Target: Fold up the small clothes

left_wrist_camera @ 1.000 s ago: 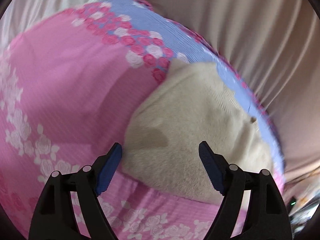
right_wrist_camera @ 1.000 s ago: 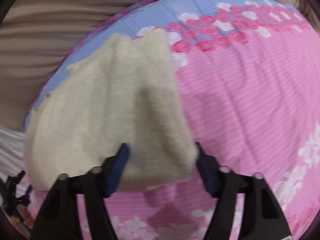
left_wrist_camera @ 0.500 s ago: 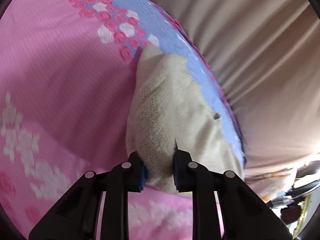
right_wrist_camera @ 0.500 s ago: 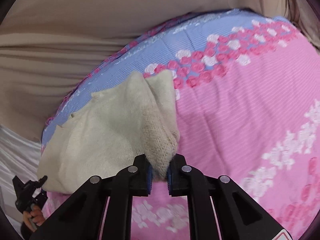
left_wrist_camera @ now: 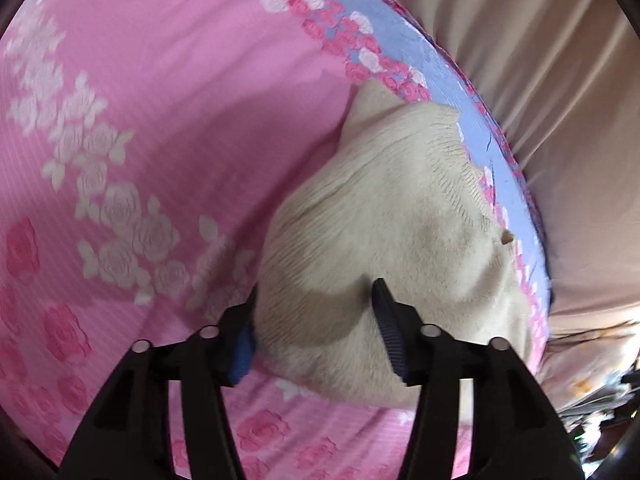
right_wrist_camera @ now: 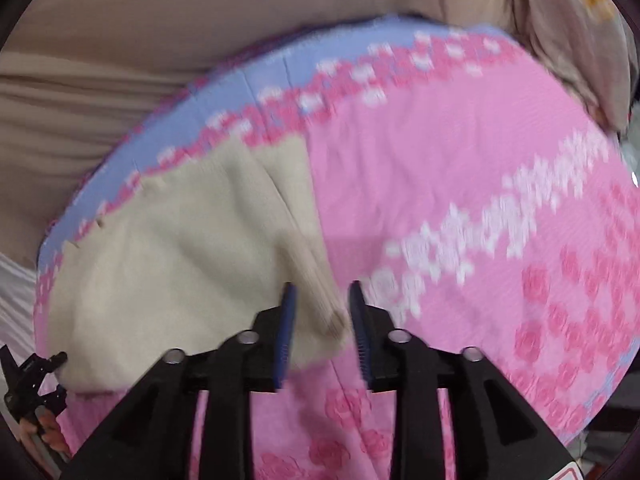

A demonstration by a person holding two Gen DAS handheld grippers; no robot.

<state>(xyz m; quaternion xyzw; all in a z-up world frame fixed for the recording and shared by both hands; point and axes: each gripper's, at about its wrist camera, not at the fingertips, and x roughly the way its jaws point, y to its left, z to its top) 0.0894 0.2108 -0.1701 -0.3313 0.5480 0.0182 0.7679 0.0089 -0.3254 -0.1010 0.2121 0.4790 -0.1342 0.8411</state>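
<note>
A cream knitted garment (left_wrist_camera: 396, 232) lies folded on a pink rose-patterned bedspread (left_wrist_camera: 152, 120), close to its blue border. It also shows in the right wrist view (right_wrist_camera: 180, 264). My left gripper (left_wrist_camera: 316, 324) is open, its blue pads straddling the garment's near edge. My right gripper (right_wrist_camera: 322, 320) is open with a narrow gap, its jaws on either side of the garment's ribbed corner (right_wrist_camera: 320, 292). The right wrist view is blurred.
The bedspread (right_wrist_camera: 460, 184) has a blue strip (left_wrist_camera: 404, 28) along its far edge. Beige draped fabric (left_wrist_camera: 560, 100) lies beyond it. The other hand-held gripper (right_wrist_camera: 28, 376) shows at the lower left of the right wrist view. Clutter sits at the far lower right (left_wrist_camera: 600, 412).
Both grippers were open a second ago, pinched the garment's edge half a second ago, and have now opened again. The garment lies down on the bedspread.
</note>
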